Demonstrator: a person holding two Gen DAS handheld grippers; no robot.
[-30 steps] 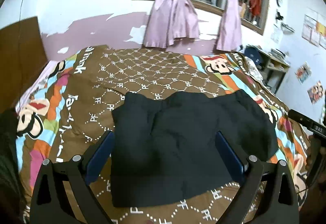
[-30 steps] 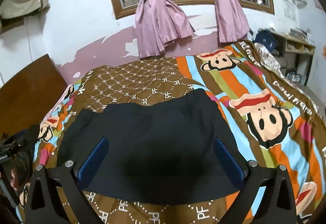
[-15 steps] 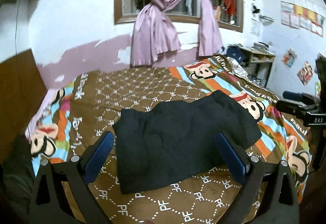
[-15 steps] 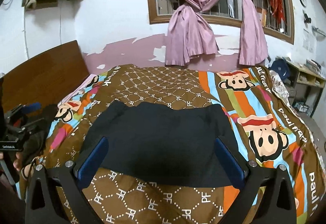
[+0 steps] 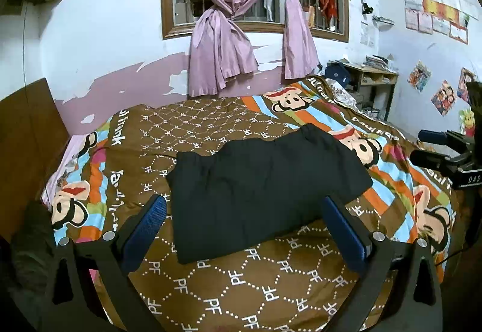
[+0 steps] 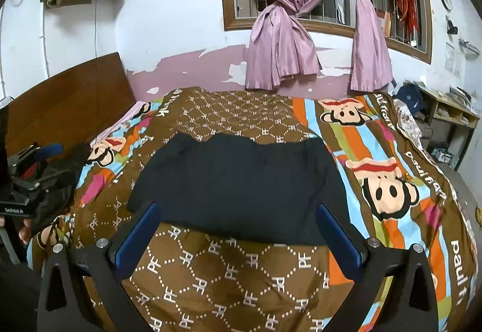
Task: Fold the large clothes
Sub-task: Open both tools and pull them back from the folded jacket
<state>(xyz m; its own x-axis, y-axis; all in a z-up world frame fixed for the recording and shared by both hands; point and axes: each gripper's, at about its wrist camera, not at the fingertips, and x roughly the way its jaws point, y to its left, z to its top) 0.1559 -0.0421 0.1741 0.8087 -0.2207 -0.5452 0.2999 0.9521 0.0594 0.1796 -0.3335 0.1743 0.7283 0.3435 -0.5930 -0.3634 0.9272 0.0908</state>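
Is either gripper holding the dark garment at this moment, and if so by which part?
Nothing is held. The left gripper and right gripper are both open and clear of the folded dark garment, which lies flat on the bedspread.

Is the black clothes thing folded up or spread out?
Folded. The black garment lies as a compact block on the bedspread, thick rounded edge nearest.

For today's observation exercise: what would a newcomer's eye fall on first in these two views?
Probably the dark folded garment, lying flat mid-bed on the loud monkey-print bedspread. Next, the knotted pink curtains at the barred window behind. Both claws, left and right, hang open above the bed, holding nothing.
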